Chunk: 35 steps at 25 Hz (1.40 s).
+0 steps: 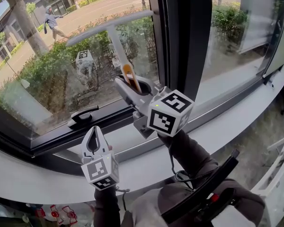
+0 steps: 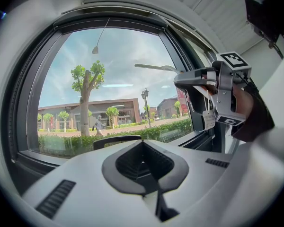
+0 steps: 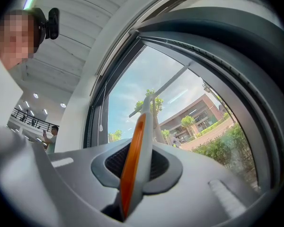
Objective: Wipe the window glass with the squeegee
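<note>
Head view suggests mid-wipe: right gripper (image 1: 132, 86) pinches the squeegee (image 1: 111, 30), its blade at twelve o'clock on the window glass (image 1: 52, 74), likely needing a steady downward pull; left gripper (image 1: 94, 143) has its jaws pressed together, empty.

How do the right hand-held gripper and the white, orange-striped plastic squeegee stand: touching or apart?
Touching. The right gripper view shows the right hand-held gripper with its jaws shut on the handle of the squeegee.
</note>
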Available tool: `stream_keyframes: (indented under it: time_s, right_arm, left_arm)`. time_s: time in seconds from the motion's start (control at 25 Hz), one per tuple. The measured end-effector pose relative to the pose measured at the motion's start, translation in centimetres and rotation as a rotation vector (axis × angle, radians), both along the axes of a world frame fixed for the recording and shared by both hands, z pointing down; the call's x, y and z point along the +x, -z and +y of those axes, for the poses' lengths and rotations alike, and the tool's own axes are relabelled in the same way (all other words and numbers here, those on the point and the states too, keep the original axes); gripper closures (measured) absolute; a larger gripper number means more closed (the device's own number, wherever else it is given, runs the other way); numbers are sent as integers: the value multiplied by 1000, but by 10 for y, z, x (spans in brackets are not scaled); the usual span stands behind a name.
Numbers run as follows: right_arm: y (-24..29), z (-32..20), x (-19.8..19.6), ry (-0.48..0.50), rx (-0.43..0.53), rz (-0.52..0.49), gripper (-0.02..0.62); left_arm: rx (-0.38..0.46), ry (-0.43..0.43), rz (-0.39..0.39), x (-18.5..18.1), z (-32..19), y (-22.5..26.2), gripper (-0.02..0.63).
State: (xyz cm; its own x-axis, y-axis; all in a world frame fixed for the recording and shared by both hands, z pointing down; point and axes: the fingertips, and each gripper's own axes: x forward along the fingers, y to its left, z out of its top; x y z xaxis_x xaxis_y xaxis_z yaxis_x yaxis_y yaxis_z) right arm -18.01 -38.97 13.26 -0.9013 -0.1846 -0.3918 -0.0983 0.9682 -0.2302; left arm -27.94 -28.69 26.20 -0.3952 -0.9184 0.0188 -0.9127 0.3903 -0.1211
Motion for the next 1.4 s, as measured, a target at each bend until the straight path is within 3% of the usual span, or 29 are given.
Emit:
stream_keyframes:
  time_s: [0.68, 1.4]
  right_arm:
    - [-26, 7, 4, 14, -54, 18, 557]
    - [-65, 6, 0, 33, -93, 48, 560]
  left_arm:
    - [-47, -33, -9, 14, 2, -6, 604]
    - [-30, -36, -19, 16, -1, -13, 604]
